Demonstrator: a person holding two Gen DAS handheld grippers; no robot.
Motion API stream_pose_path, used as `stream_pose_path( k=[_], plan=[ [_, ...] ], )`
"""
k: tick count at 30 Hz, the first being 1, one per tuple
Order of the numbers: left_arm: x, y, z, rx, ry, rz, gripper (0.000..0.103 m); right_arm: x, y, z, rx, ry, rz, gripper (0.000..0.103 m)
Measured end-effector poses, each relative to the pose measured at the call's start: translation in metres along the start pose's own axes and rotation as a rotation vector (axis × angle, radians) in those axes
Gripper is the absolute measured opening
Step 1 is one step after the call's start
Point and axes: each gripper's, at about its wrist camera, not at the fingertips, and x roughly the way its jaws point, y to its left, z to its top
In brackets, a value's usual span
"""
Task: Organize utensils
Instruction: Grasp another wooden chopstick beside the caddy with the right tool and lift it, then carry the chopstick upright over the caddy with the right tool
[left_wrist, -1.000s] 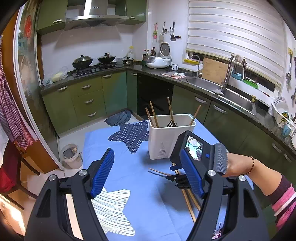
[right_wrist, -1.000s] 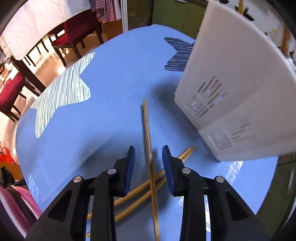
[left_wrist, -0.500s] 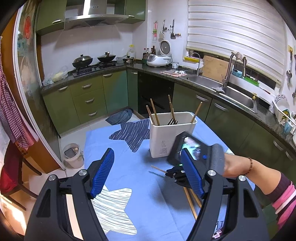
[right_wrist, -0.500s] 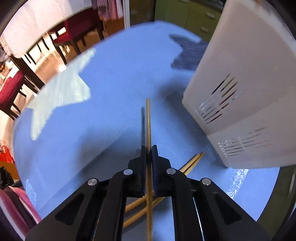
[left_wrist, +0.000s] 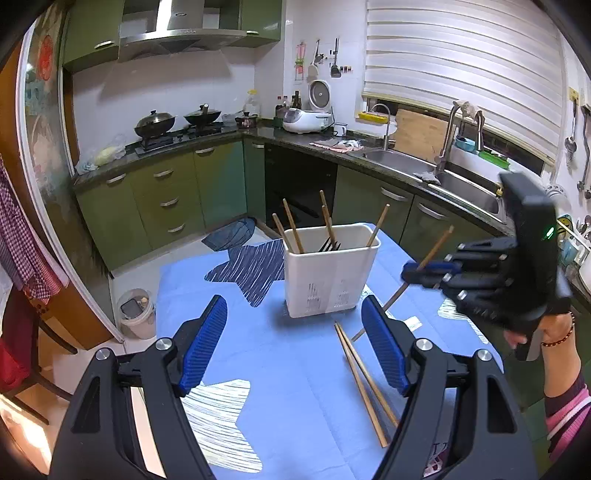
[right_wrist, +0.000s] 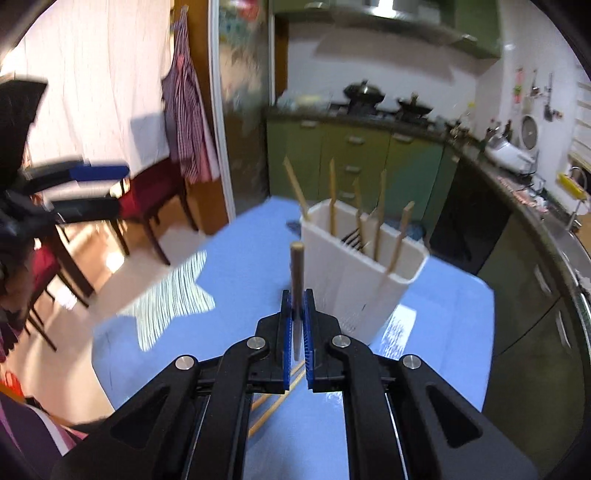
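- Lifted since the earlier frame: right gripper, jaws pinching one slim wooden chopstick mid-shaft, now off the table.
- Left gripper: spread, empty, hovering.
- Chopstick handling (judged): light, stiff, smooth, apt to pivot; hold near the middle.
- White slotted plastic utensil holder: just ahead, several sticks inside.
- Two loose wooden chopsticks: on blue star-print tablecloth.

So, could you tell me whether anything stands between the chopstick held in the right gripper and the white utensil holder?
Nothing visible does. The right gripper holds the chopstick in open air beside the white holder. Only the chopsticks already standing in it crowd its open top.
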Motion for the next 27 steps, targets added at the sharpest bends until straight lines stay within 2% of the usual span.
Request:
stream_pose_path(
  k=[8, 15, 21, 24, 27],
  plan=[
    [-0.001, -0.008, -0.001, 0.024, 0.003, -0.006, 0.071, -0.037, -0.015, 0.04, 0.07, -0.064, 0.054, 0.006],
    [0.001, -0.002, 0.001, -0.002, 0.002, 0.002, 0.071, -0.059, -0.021, 0.091, 0.083, -0.138, -0.058, 0.006],
    [0.001, -0.002, 0.0, 0.004, 0.005, 0.01, 0.071, -0.047, -0.04, 0.127, 0.109, -0.195, -0.161, 0.006],
    [0.001, 0.0, 0.0, 0.0, 0.004, 0.015, 0.071, -0.029, -0.052, 0.138, 0.125, -0.179, -0.214, 0.006],
    [0.002, 0.005, 0.0, -0.011, 0.006, 0.021, 0.072, -0.004, -0.063, 0.136, 0.144, -0.127, -0.241, 0.006]
  ],
)
